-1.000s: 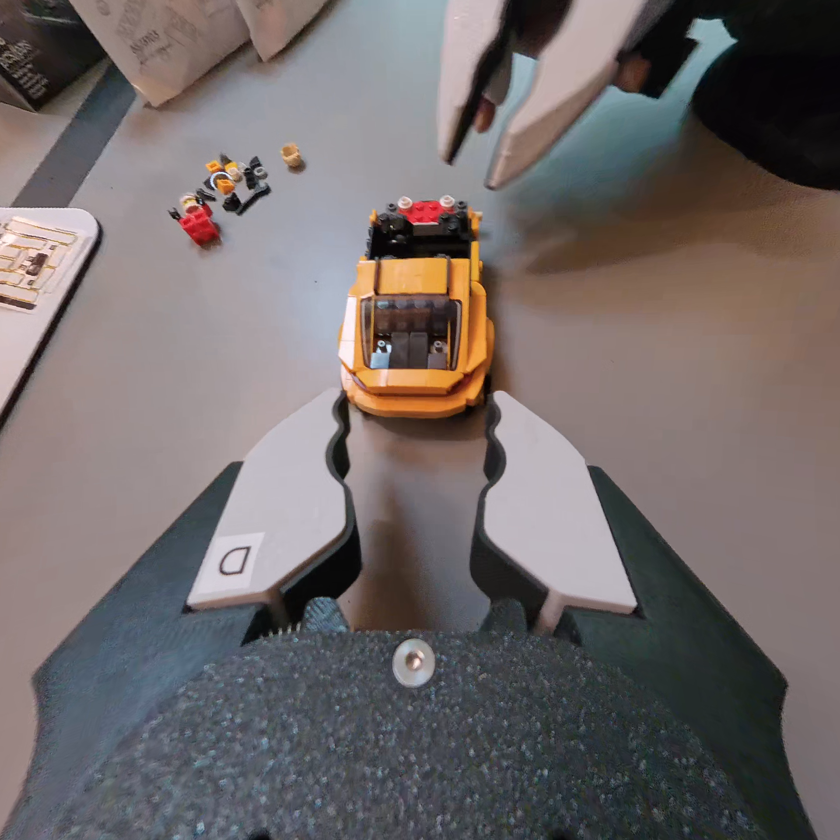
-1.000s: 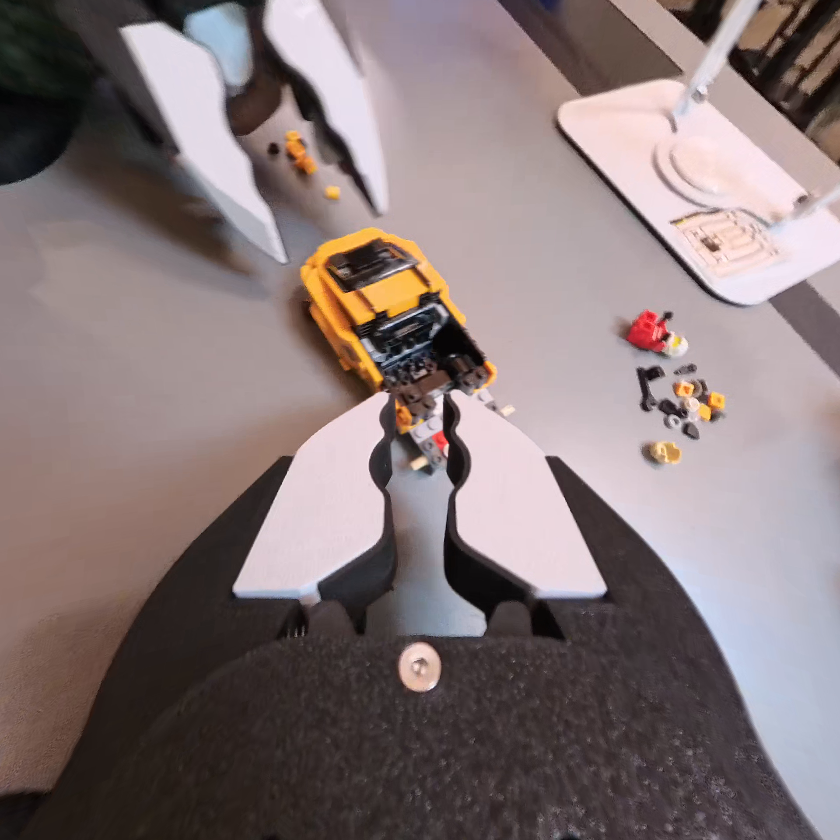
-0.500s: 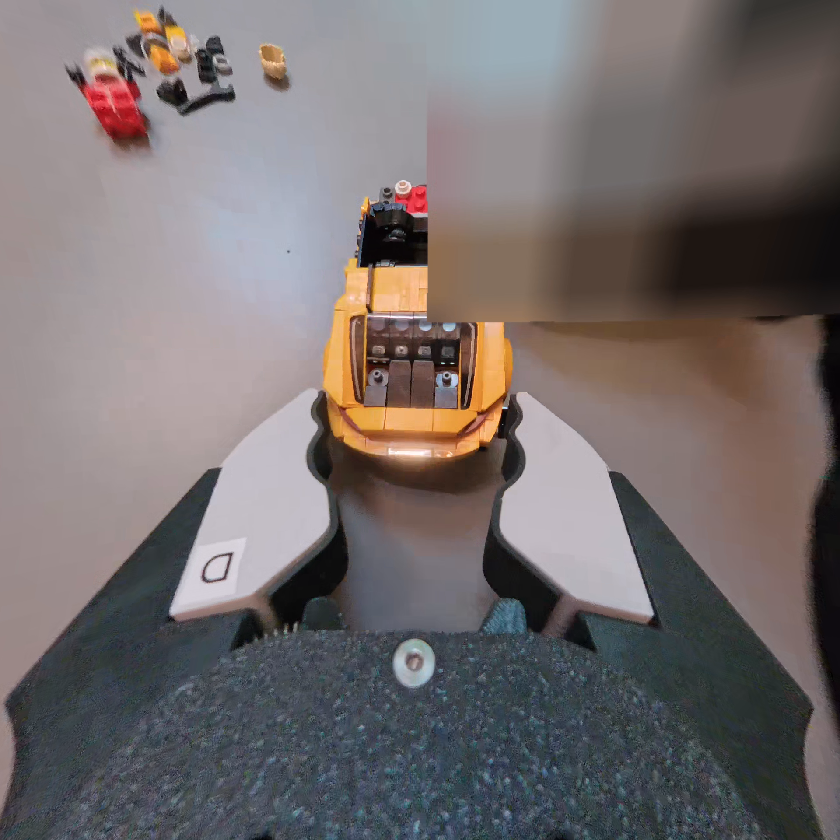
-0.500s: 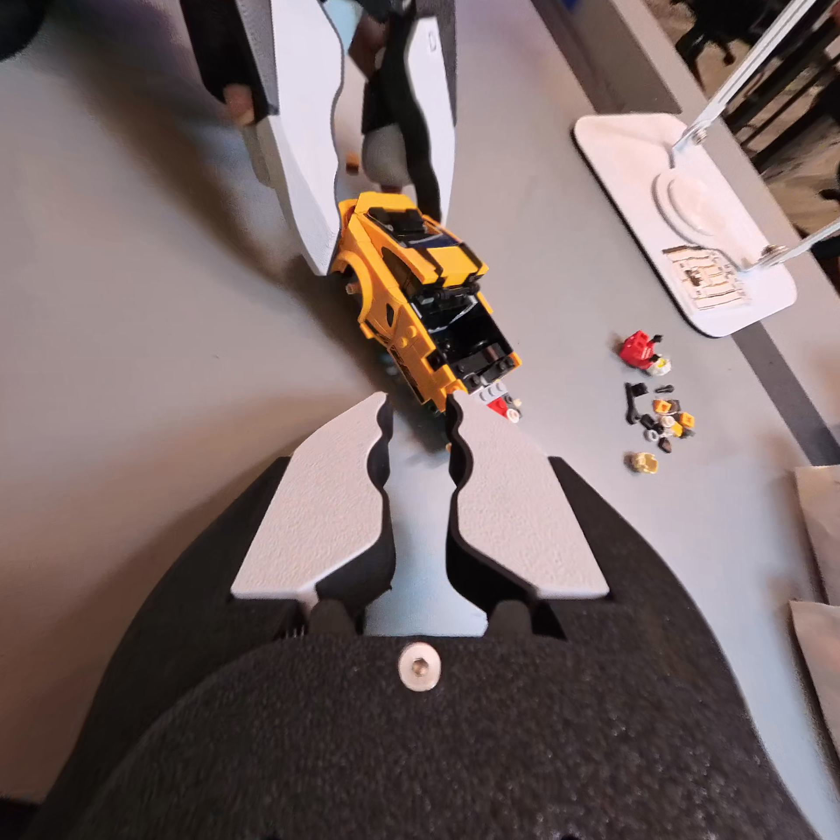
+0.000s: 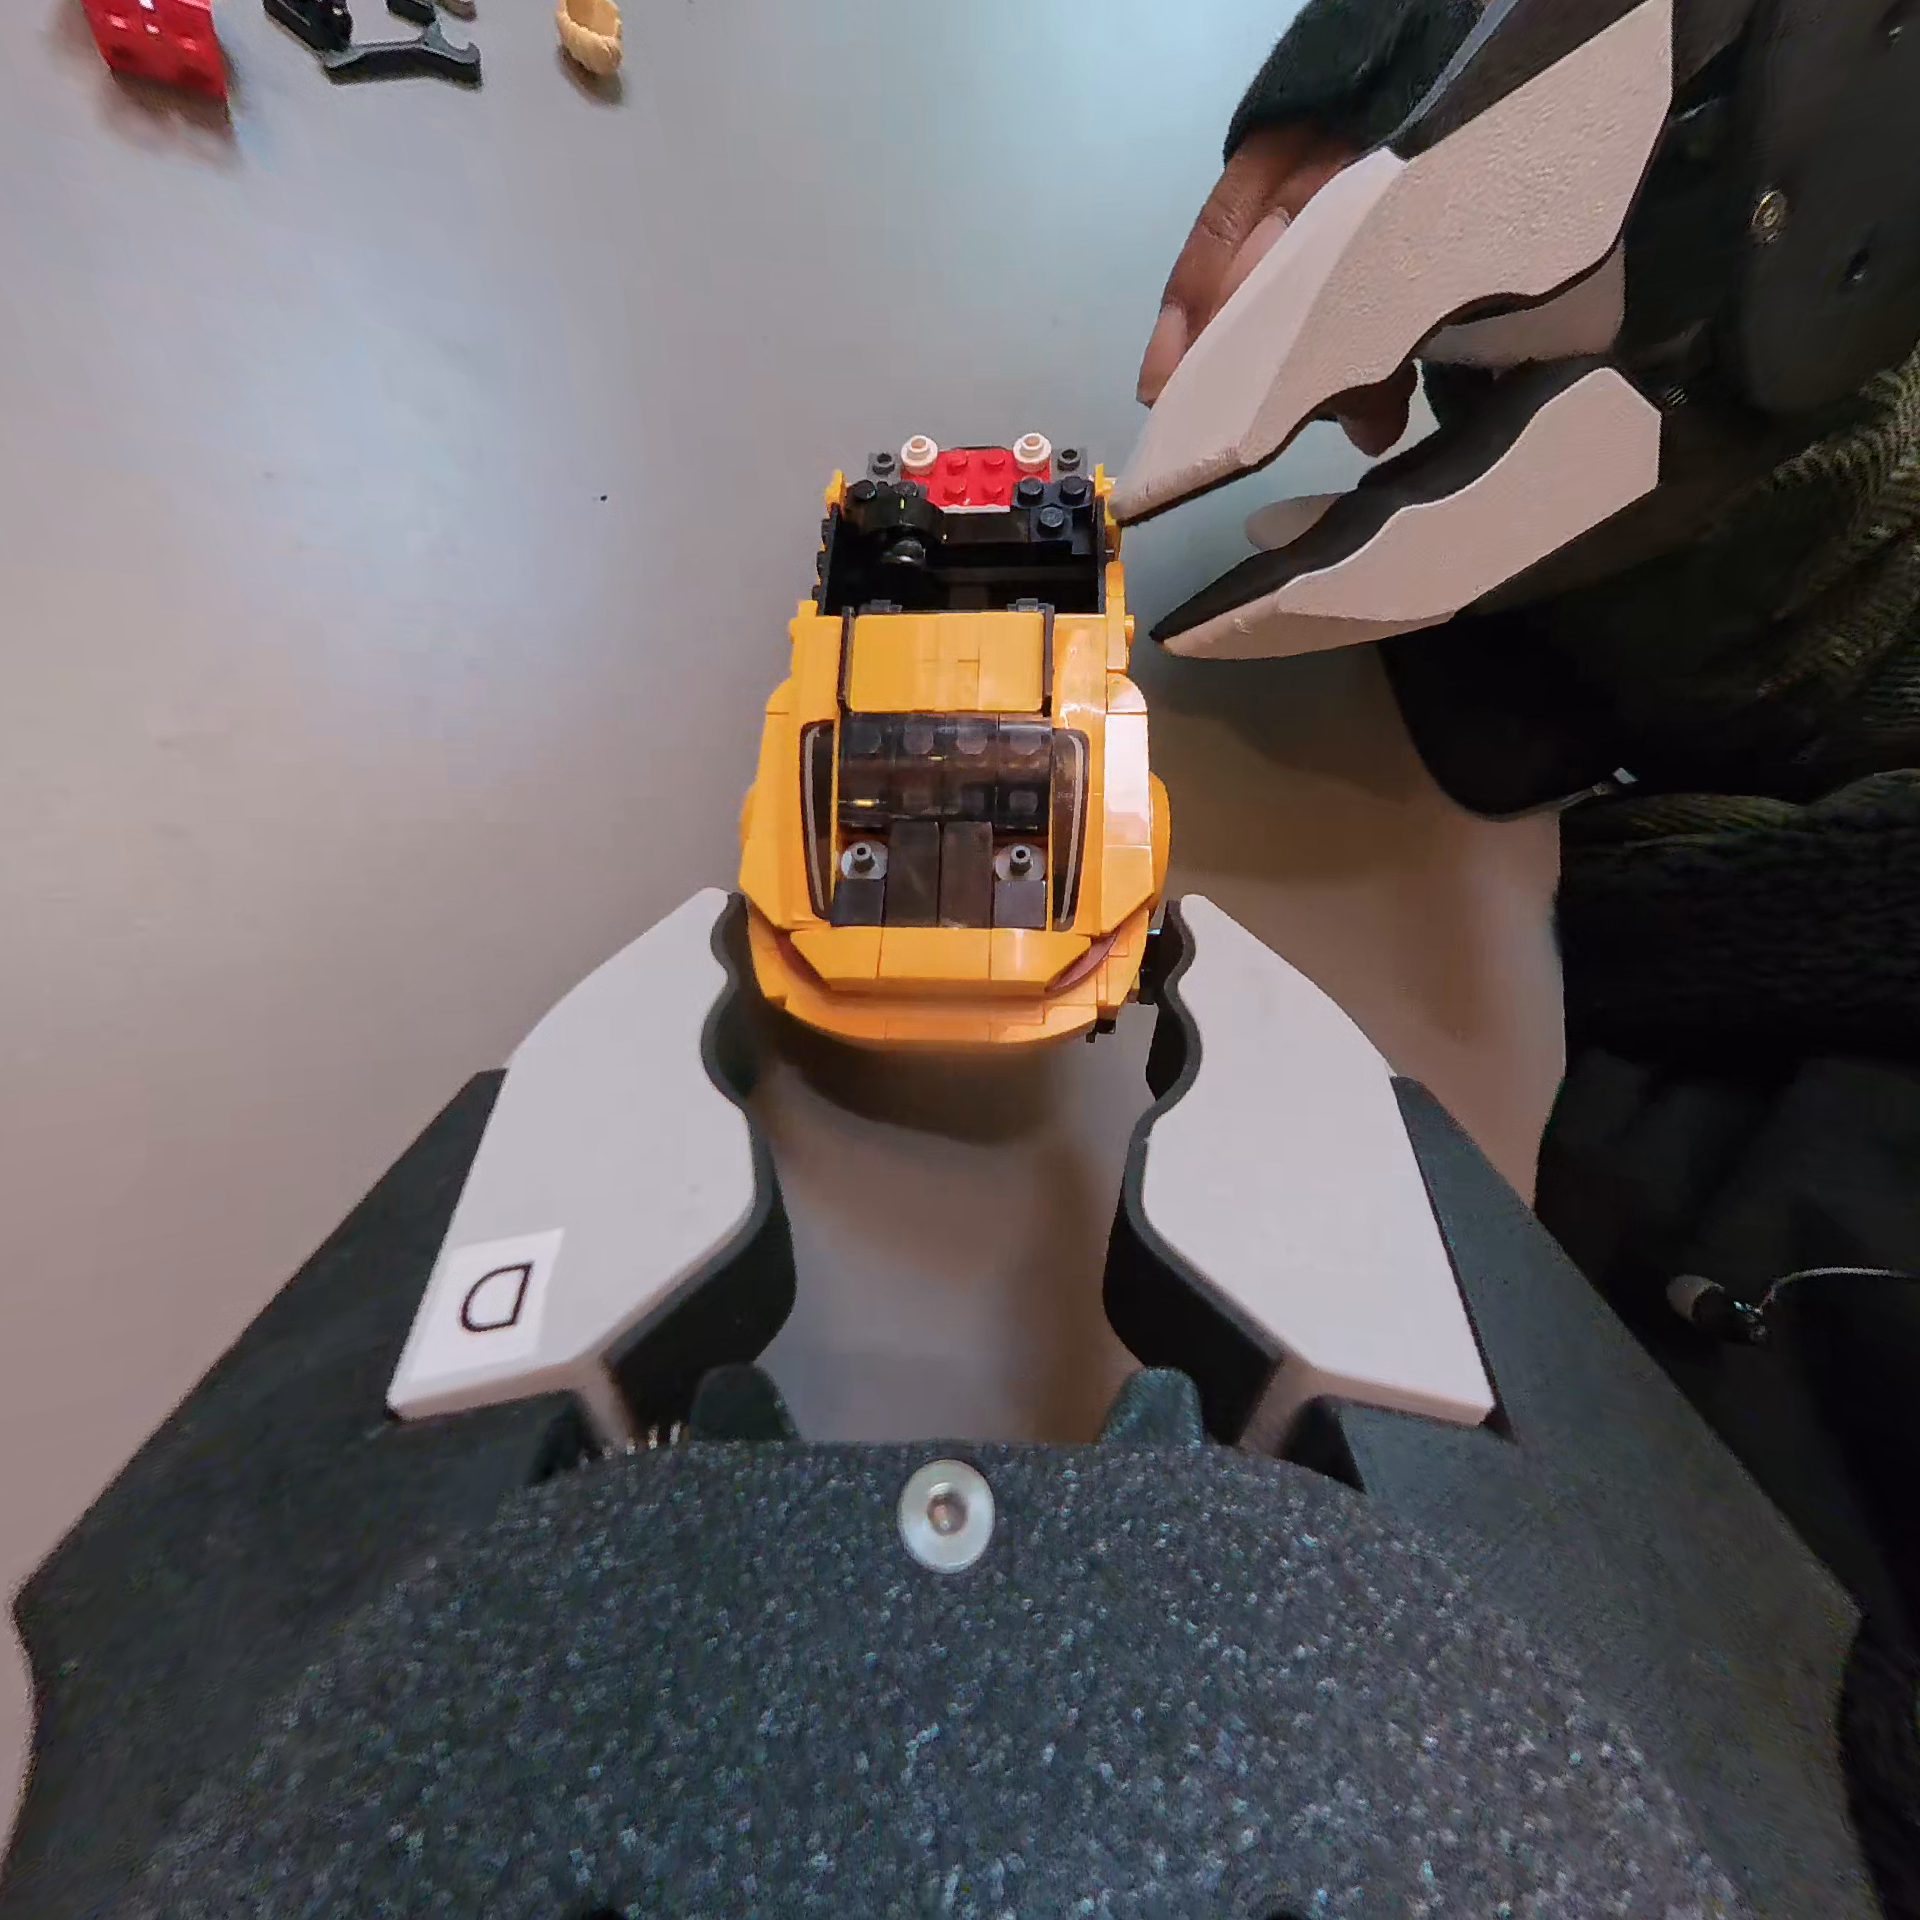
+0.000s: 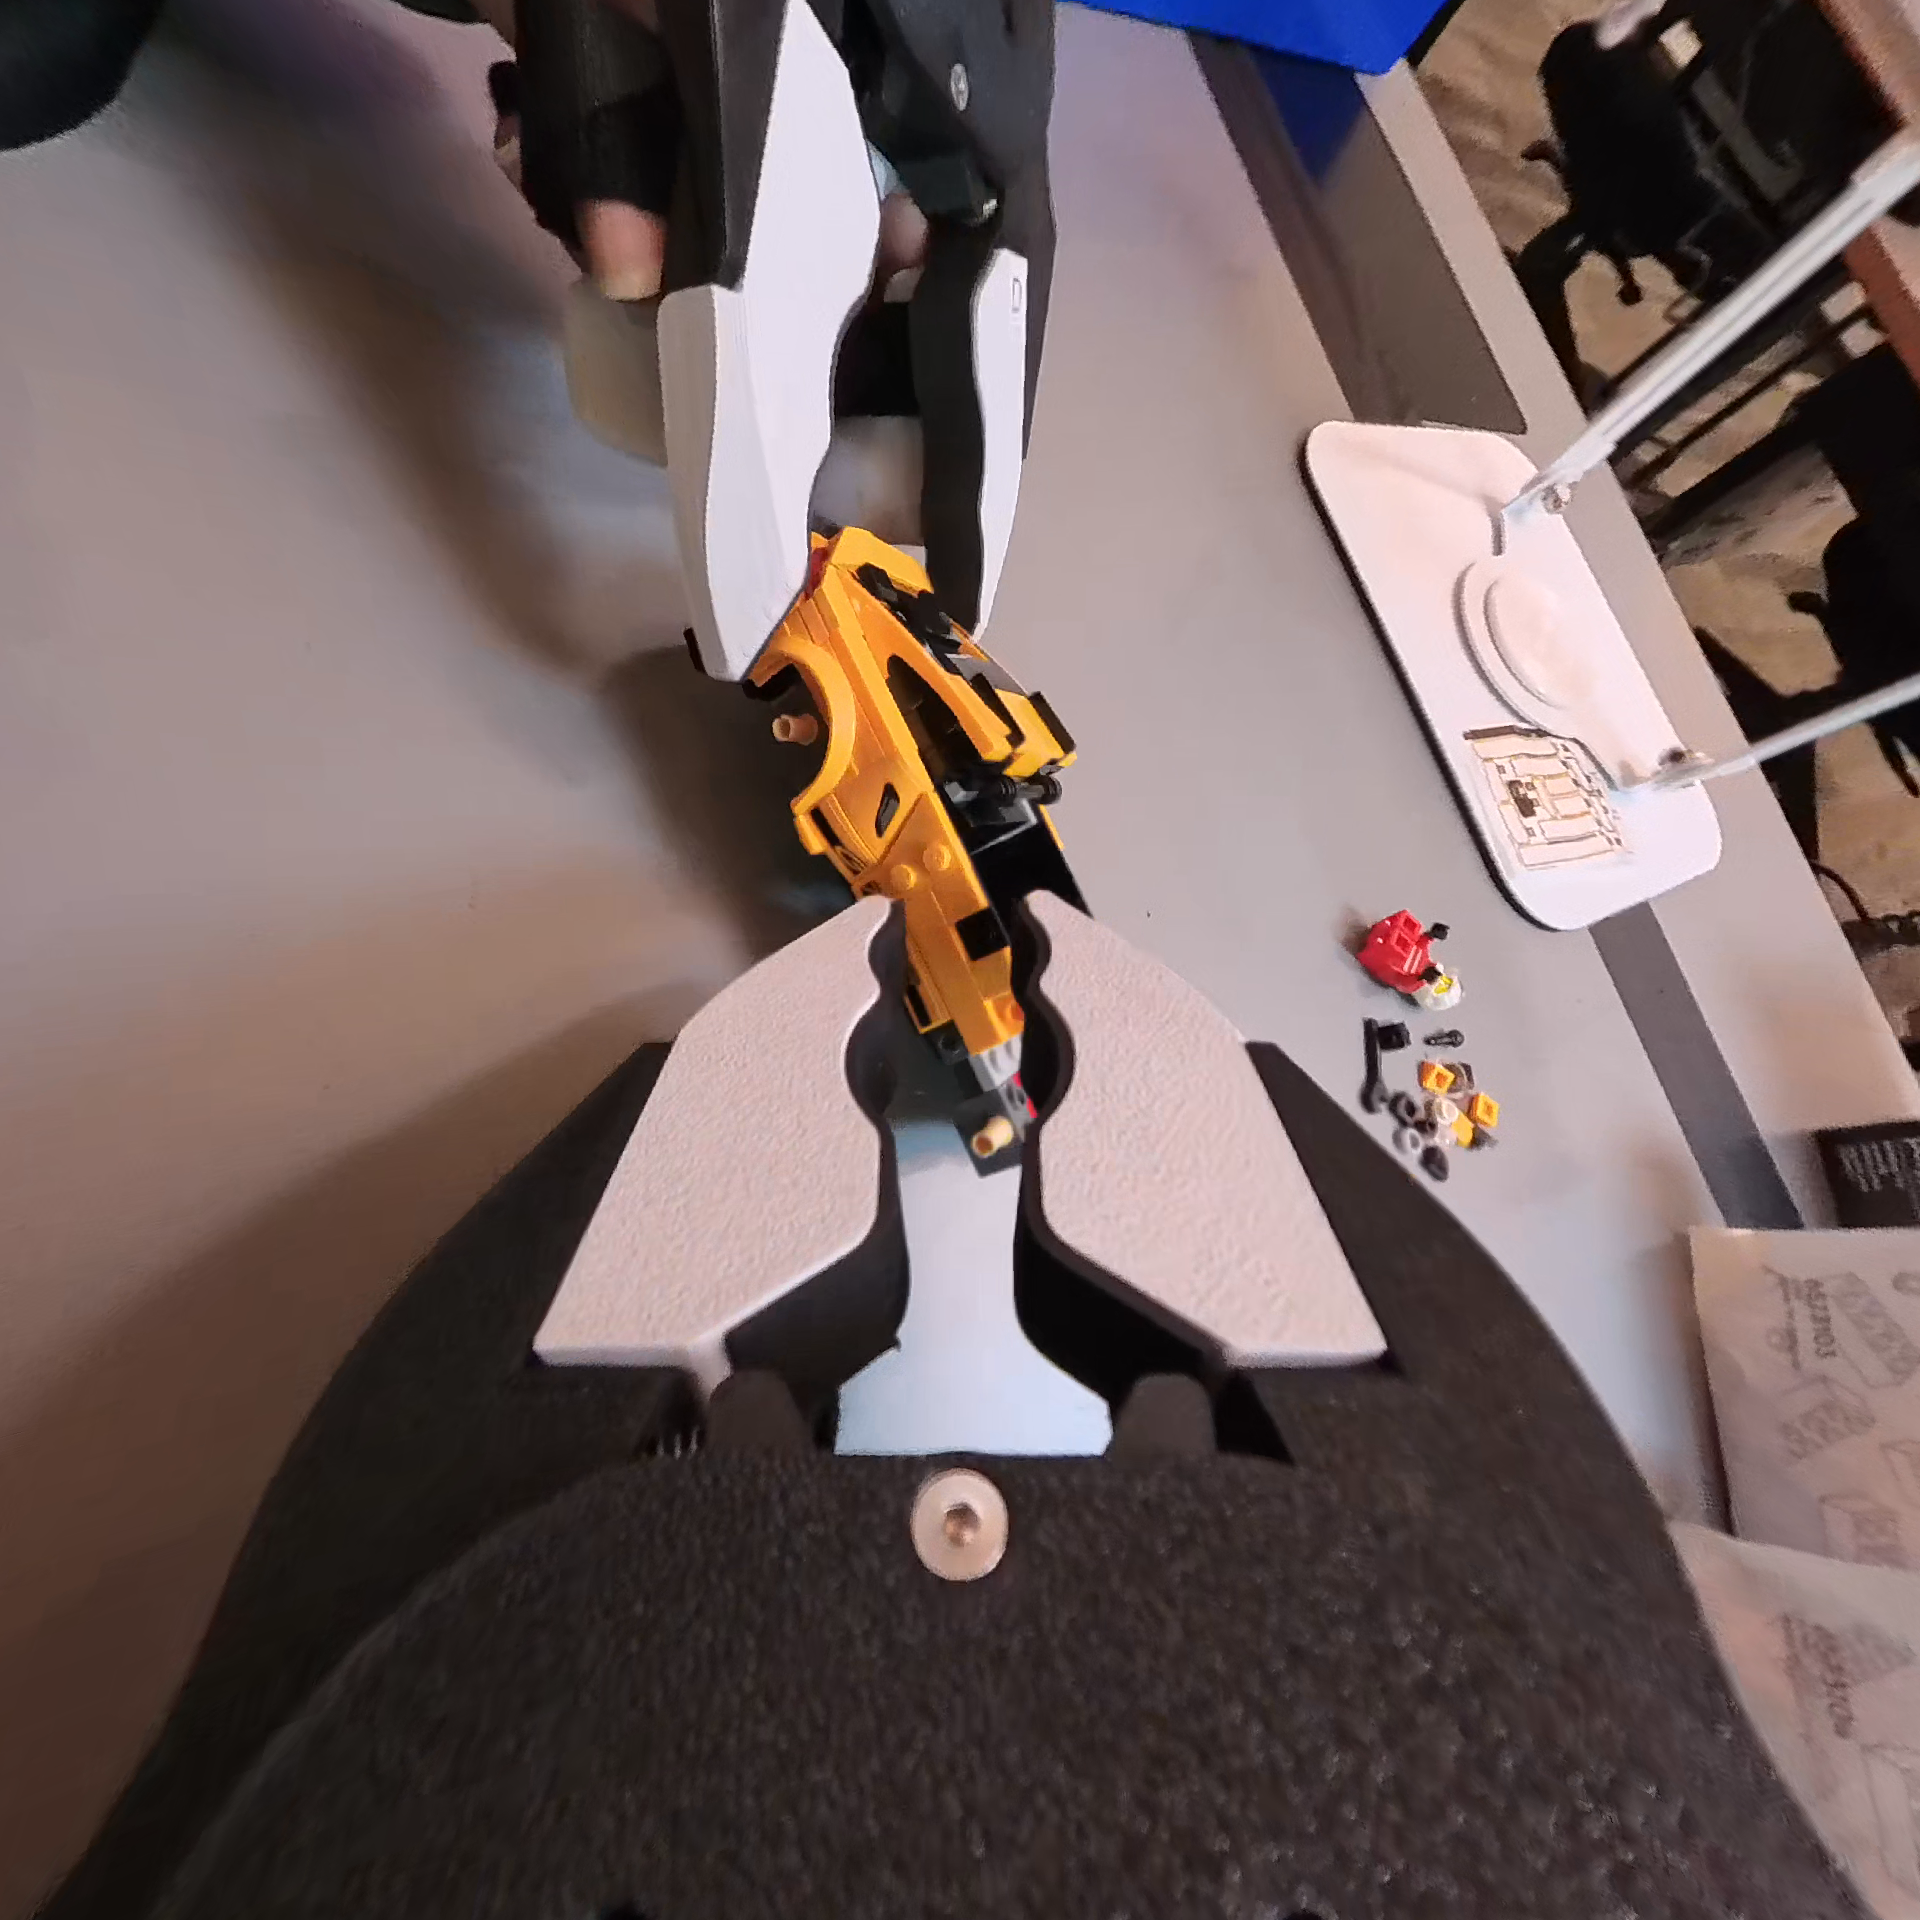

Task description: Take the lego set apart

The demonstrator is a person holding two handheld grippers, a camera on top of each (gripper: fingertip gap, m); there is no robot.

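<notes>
The yellow lego car has an open black rear with a red plate. My left gripper is shut on its nose and holds it tilted above the grey table. My right gripper is open at the car's rear right side, with one fingertip touching the rear corner. In the right wrist view the car hangs slanted from the left gripper, and its rear end lies in the gap of my right gripper. The car's wheels are off, with bare axle pins showing.
A pile of small loose parts and a red piece lie on the table to the right. Beyond them stands a white lamp base. Paper bags and a black booklet lie at the right edge. One gripper's finger ends stand about 7 cm off the other's.
My left gripper closed on the car's nose and lifted it, tilting it on its side. My right gripper came in to the car's rear, its gap unchanged.
</notes>
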